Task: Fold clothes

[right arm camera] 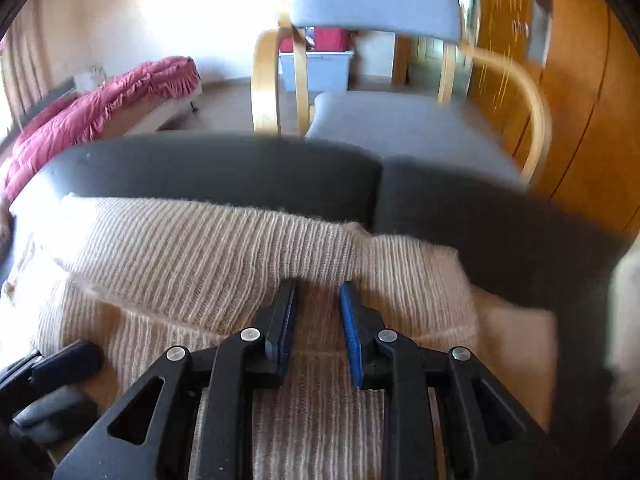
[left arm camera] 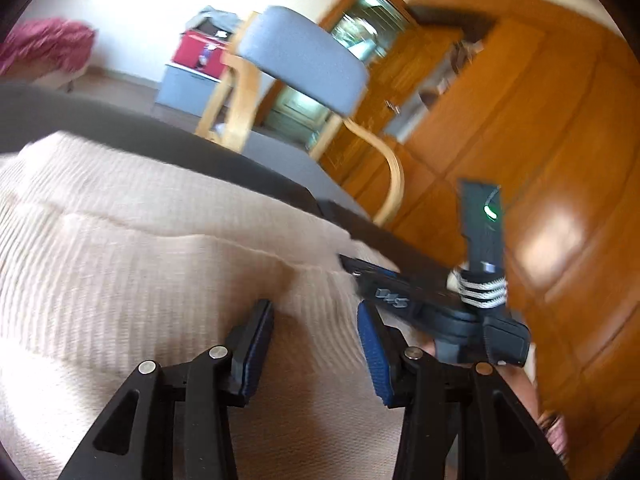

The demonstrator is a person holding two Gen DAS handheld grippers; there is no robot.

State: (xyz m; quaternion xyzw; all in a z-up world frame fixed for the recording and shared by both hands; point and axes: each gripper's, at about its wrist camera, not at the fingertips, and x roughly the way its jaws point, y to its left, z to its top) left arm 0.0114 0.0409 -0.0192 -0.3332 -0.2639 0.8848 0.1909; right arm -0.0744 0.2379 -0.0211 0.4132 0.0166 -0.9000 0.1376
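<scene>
A cream ribbed knit sweater (left arm camera: 132, 248) lies spread on a dark grey table top (left arm camera: 104, 120). My left gripper (left arm camera: 316, 312) hovers over its right part, open, with nothing between the blue pads. In the left wrist view the other gripper's body (left arm camera: 448, 304) shows at the right edge of the sweater. In the right wrist view the same sweater (right arm camera: 208, 248) lies folded in layers on the dark table (right arm camera: 224, 172). My right gripper (right arm camera: 318, 296) stands just above it, open and empty. The left gripper's body (right arm camera: 52, 376) shows at the lower left.
A grey padded chair with bent wooden arms (right arm camera: 400, 128) stands just behind the table. Wooden wardrobe doors (left arm camera: 540, 140) fill the right side. A red quilt on a low bed (right arm camera: 100, 96) lies far left. A red and blue storage box (left arm camera: 192, 68) sits by the wall.
</scene>
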